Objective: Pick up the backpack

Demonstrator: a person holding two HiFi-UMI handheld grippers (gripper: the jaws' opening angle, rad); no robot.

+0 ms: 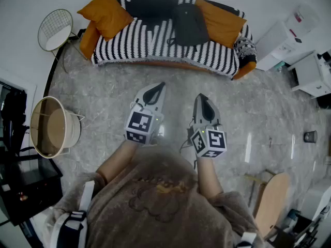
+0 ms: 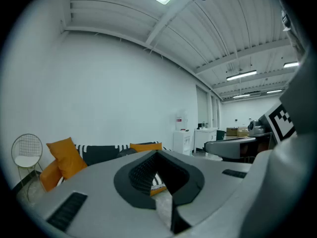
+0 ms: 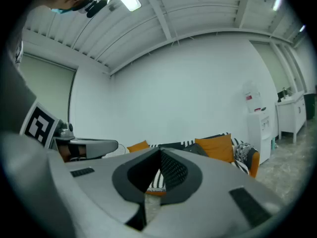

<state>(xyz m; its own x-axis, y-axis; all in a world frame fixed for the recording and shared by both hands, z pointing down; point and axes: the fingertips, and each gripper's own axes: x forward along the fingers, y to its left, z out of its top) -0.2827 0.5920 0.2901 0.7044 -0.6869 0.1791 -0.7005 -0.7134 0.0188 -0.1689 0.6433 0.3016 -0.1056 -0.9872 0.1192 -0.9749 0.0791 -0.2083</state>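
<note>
Jaws L+R together, empty, backpack (image 1: 190, 24) on sofa (image 1: 138, 41), well ahead of them

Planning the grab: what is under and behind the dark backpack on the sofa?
The dark grey backpack lies on the black-and-white striped sofa cover, with an orange cushion close beside it. Anything directly beneath it is hidden by its body.

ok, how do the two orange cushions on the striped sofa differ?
The left-end orange cushion sits diamond-wise on a corner, apart from the dark grey backpack. The right-end orange cushion lies flatter, right beside that backpack. Both are plain orange, on the black-and-white striped sofa.
</note>
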